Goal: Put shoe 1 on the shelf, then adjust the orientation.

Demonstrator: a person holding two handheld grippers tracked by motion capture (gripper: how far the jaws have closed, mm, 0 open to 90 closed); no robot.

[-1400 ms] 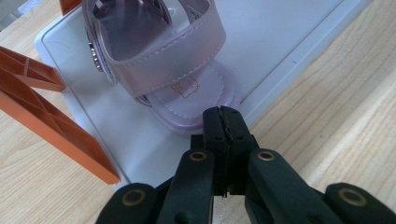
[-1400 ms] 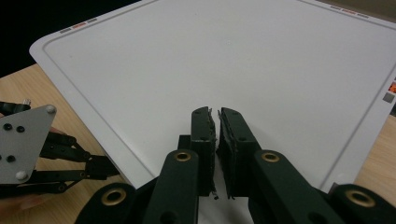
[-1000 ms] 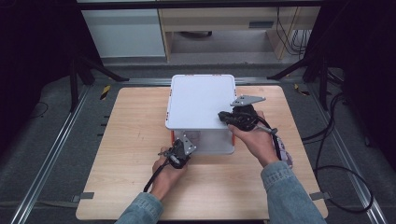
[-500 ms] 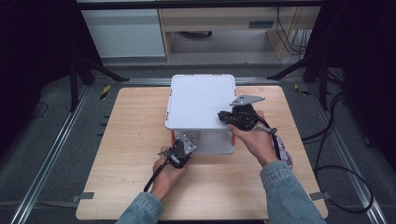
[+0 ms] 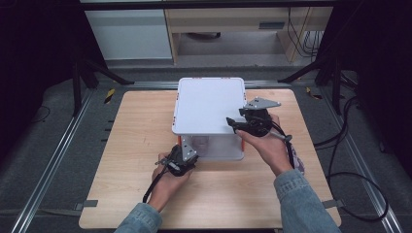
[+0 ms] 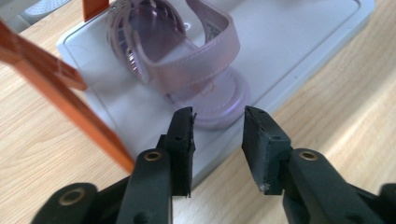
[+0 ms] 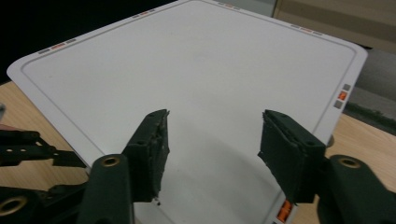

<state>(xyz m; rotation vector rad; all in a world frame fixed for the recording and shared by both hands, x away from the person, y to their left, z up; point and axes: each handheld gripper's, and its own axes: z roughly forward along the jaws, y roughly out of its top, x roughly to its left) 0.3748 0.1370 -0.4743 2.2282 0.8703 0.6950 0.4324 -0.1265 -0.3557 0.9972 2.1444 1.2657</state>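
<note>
On the wooden tabletop (image 5: 136, 136) stands a white two-level rack (image 5: 210, 104) with orange posts (image 6: 70, 112) joining its top shelf to its base tray.

At the rack's near left corner, the left gripper (image 5: 180, 158) sits low by the base. In the left gripper view its jaws are parted narrowly with nothing between them, aimed at the toe of a pink sandal (image 6: 187, 60). The sandal lies on the base tray (image 6: 299, 51) under the top shelf, straps up, just beyond the jaw tips and not touching them.

To the right, the right gripper (image 5: 232, 122) hovers at the top shelf's near right corner. Its jaws stand wide apart over the bare white shelf (image 7: 196, 79), holding nothing.
</note>
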